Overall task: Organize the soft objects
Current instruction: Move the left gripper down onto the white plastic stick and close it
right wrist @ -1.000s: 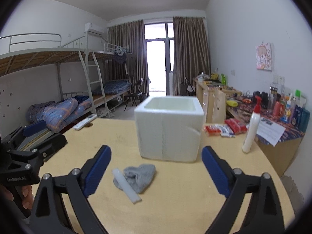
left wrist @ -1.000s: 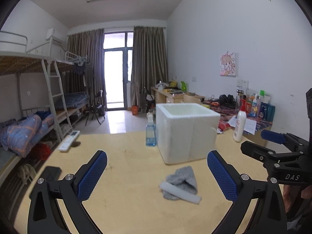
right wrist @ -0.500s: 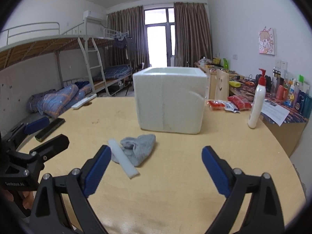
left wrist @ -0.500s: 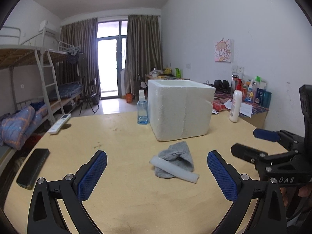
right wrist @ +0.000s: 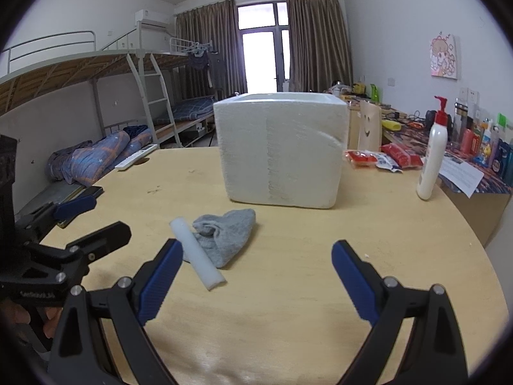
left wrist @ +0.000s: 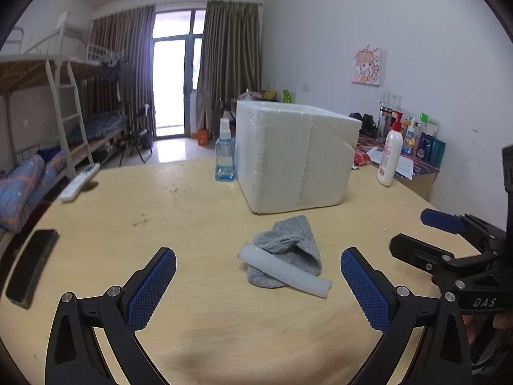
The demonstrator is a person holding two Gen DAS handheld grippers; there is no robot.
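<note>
The foam box (left wrist: 296,157) is sitting mid-desk, the grey sock (left wrist: 288,250) lying just before it under a white foam stick (left wrist: 283,269). I'm hovering my left gripper (left wrist: 258,284) and right gripper (right wrist: 256,276), both spread wide, gripping nothing.

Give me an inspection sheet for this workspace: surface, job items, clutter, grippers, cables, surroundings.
Surface: round wooden table, a few dark specks.
Job's things: grey sock with white foam tube lying across it; white foam box behind them, open top.
Clutter: spray bottle, lotion bottle, remote, black phone, red snack packets.
Grippers: left gripper and right gripper both open, empty, short of the sock.
Cables: nothing seen.
Surroundings: bunk beds, curtained balcony door, crowded side desk.
</note>
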